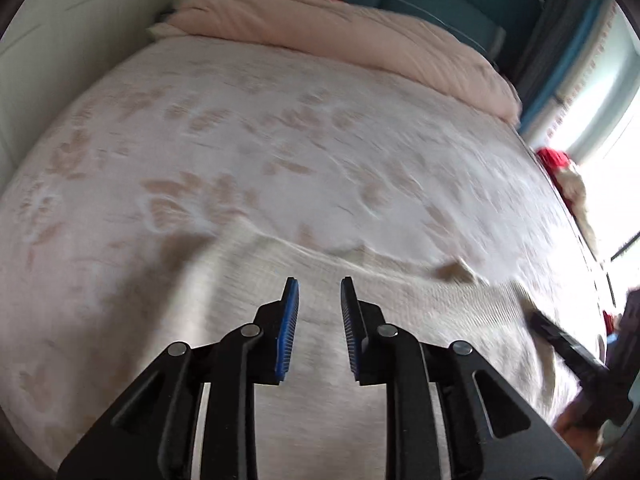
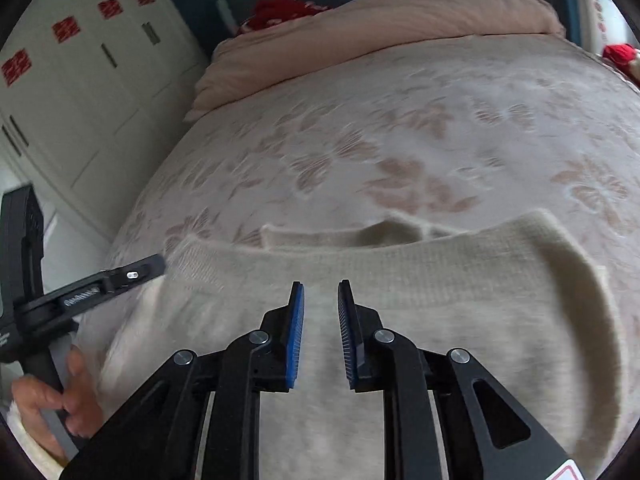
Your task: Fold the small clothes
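Observation:
A cream knit sweater [image 2: 400,312] lies spread flat on the bed near the front edge; it also shows in the left wrist view [image 1: 320,344]. My left gripper [image 1: 319,284] is open and empty, held over the sweater's left part. My right gripper [image 2: 321,286] is open and empty, held over the sweater's middle. In the right wrist view the left gripper [image 2: 154,266] reaches in at the sweater's left edge. In the left wrist view the right gripper [image 1: 524,292] shows blurred at the right edge.
The bed has a floral cream cover [image 1: 280,140]. A pink duvet [image 1: 340,36] lies folded at the head. A white wardrobe [image 2: 80,100] stands on the left. A window [image 1: 612,128] and red items [image 1: 554,158] are on the right.

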Available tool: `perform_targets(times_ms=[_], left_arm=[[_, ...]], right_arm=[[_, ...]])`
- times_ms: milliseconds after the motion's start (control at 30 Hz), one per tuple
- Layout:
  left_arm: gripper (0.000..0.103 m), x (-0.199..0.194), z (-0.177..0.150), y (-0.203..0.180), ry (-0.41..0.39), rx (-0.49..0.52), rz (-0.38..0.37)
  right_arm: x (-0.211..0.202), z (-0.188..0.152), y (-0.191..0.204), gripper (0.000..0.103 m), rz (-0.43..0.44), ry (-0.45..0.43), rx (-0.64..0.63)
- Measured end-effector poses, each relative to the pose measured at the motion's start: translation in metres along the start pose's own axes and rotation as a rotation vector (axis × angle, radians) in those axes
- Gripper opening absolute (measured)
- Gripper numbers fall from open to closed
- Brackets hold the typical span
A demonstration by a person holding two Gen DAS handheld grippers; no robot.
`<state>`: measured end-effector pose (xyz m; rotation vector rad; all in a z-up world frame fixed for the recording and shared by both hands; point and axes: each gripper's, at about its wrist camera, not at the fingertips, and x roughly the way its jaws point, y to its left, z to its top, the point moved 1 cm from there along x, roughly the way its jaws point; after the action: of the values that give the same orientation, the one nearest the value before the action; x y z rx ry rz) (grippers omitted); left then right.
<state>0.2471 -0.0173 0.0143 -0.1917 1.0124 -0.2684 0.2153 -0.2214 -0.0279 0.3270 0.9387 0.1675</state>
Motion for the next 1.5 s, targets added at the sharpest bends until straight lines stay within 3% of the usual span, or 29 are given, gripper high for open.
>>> perform_targets(times_ms=[67,167,233,333,433,500,533,567,600,633,700,767,800,833,867,900,933,1033,1133,1200,1300,1400,1500], left_arm=[[0.021,0.026,-0.014,-0.021,0.043,0.036,0.011],[0.021,0.063,-0.030,-0.017,0.104,0.017,0.075],[0.023,0.072,-0.037,0.002,0.102,-0.006,0.098],[0.022,0.062,-0.034,0.034,0.078,-0.010,0.121],[0.006,0.055,-0.032,0.066,0.094,-0.011,0.056],[0.005,0.044,-0.029,0.081,0.083,-0.040,0.026],[0.005,0.032,-0.026,0.086,0.065,-0.066,0.032],[0.023,0.021,-0.021,0.088,0.033,-0.088,0.044],[0.038,0.013,-0.016,0.088,0.005,-0.095,0.049],[0.071,0.007,-0.008,0.088,-0.029,-0.099,0.062],[0.087,0.009,0.006,0.087,-0.060,-0.103,0.109],[0.087,0.033,0.017,0.087,0.019,-0.119,0.119],[0.081,0.046,0.019,0.089,0.065,-0.142,0.116],[0.057,0.059,0.018,0.091,0.115,-0.169,0.107],[0.026,0.070,0.017,0.091,0.156,-0.181,0.101],[0.016,0.075,0.015,0.091,0.178,-0.182,0.094],[0.009,0.074,0.013,0.091,0.169,-0.188,0.087],[0.007,0.051,0.015,0.099,0.092,-0.149,0.149],[0.007,0.056,0.012,0.130,0.120,-0.187,0.157],[0.007,0.068,0.006,0.137,0.159,-0.200,0.154],[0.007,0.067,0.008,0.123,0.130,-0.153,0.192],[0.009,0.073,0.006,0.131,0.139,-0.189,0.198],[0.011,0.071,0.007,0.124,0.125,-0.177,0.201]], right_arm=[[0.034,-0.007,0.028,0.016,0.017,0.066,-0.046],[0.061,-0.014,0.027,0.012,-0.026,0.124,-0.060],[0.061,-0.012,-0.001,0.003,-0.051,0.123,-0.025],[0.030,-0.011,-0.072,0.004,-0.167,0.079,0.066],[-0.007,-0.020,-0.145,0.000,-0.186,0.053,0.180],[-0.031,-0.021,-0.162,0.000,-0.196,0.029,0.221],[-0.044,-0.017,-0.165,0.015,-0.226,0.003,0.221],[-0.051,-0.013,-0.166,0.025,-0.256,-0.015,0.214],[-0.054,-0.005,-0.170,0.051,-0.266,-0.035,0.207],[-0.054,0.003,-0.172,0.067,-0.262,-0.055,0.199],[-0.040,0.017,-0.174,0.070,-0.280,-0.037,0.188],[-0.014,0.024,-0.177,0.070,-0.298,0.035,0.215],[-0.002,0.027,-0.178,0.063,-0.290,0.061,0.222],[0.006,0.026,-0.176,0.032,-0.274,0.089,0.221],[0.010,0.026,-0.171,0.019,-0.251,0.100,0.213],[0.008,0.025,-0.164,0.009,-0.246,0.087,0.194],[-0.001,0.027,-0.158,0.008,-0.271,0.061,0.157],[-0.037,0.026,-0.188,0.006,-0.332,-0.024,0.210],[-0.037,0.012,-0.242,0.006,-0.332,0.015,0.345],[-0.023,0.009,-0.234,0.006,-0.352,0.056,0.300],[-0.019,0.013,-0.208,0.006,-0.371,0.042,0.197],[-0.010,0.006,-0.227,0.007,-0.338,0.064,0.291],[-0.025,0.017,-0.201,0.013,-0.311,0.044,0.249]])
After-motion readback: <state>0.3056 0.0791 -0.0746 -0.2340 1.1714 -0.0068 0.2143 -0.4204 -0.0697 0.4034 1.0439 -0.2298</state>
